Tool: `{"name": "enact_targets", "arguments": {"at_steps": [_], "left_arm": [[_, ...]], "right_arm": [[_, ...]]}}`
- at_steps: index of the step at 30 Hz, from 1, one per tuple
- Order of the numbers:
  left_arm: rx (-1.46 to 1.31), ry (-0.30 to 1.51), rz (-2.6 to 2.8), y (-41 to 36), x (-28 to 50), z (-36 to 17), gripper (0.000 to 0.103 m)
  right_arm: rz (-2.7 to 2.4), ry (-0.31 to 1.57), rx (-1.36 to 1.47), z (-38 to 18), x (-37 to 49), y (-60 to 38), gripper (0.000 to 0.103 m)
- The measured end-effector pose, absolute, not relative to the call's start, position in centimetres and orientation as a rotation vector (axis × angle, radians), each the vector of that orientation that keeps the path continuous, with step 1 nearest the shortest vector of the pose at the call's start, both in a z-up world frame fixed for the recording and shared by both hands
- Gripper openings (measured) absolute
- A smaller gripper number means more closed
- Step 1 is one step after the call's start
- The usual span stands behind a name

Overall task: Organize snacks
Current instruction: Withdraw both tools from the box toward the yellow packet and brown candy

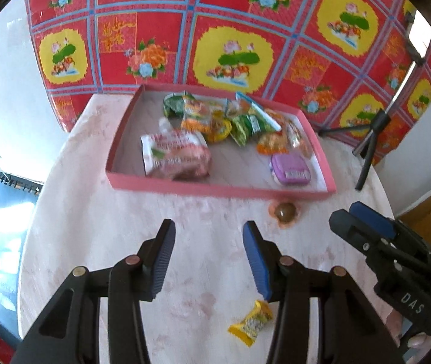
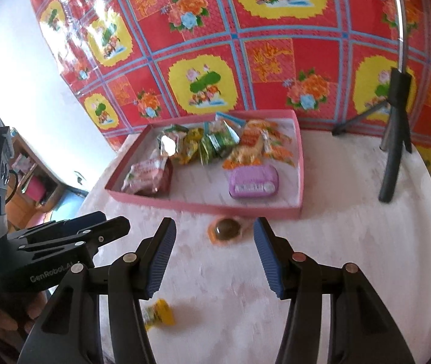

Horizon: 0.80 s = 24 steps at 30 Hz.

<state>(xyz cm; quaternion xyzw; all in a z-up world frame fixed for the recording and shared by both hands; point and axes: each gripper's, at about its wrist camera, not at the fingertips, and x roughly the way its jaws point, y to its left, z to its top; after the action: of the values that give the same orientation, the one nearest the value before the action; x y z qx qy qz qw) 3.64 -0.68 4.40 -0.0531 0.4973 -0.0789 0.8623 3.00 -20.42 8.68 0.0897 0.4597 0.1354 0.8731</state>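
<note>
A shallow pink tray (image 1: 215,188) (image 2: 203,204) sits on a round pale table and holds several snack packets, a pink pouch (image 1: 174,153) (image 2: 148,176) and a purple box (image 1: 289,170) (image 2: 253,183). In front of the tray lies an orange-rimmed jelly cup (image 1: 285,214) (image 2: 226,230). A yellow wrapped candy (image 1: 251,321) (image 2: 159,315) lies nearer me. My left gripper (image 1: 207,230) hovers open over bare table, with the candy below its right finger. My right gripper (image 2: 213,227) is open too, the jelly cup just beyond its tips. Neither holds anything.
A black tripod (image 1: 370,148) (image 2: 394,139) stands on the table to the right of the tray. A red, yellow and blue flowered cloth (image 1: 230,30) (image 2: 245,45) hangs behind. The table edge curves round on both sides, with floor and a shelf beyond on the left.
</note>
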Motion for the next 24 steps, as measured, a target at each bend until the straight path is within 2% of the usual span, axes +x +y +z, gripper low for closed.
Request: {"name": "enact_targets", "arguments": {"at_steps": [24], "left_arm": [[-0.028,1.155,-0.292,-4.3,-1.9,1.6,0.049]], "right_arm": [[0.216,1.062,0.224,5.8,-2.9,-22.2,0.055]]}}
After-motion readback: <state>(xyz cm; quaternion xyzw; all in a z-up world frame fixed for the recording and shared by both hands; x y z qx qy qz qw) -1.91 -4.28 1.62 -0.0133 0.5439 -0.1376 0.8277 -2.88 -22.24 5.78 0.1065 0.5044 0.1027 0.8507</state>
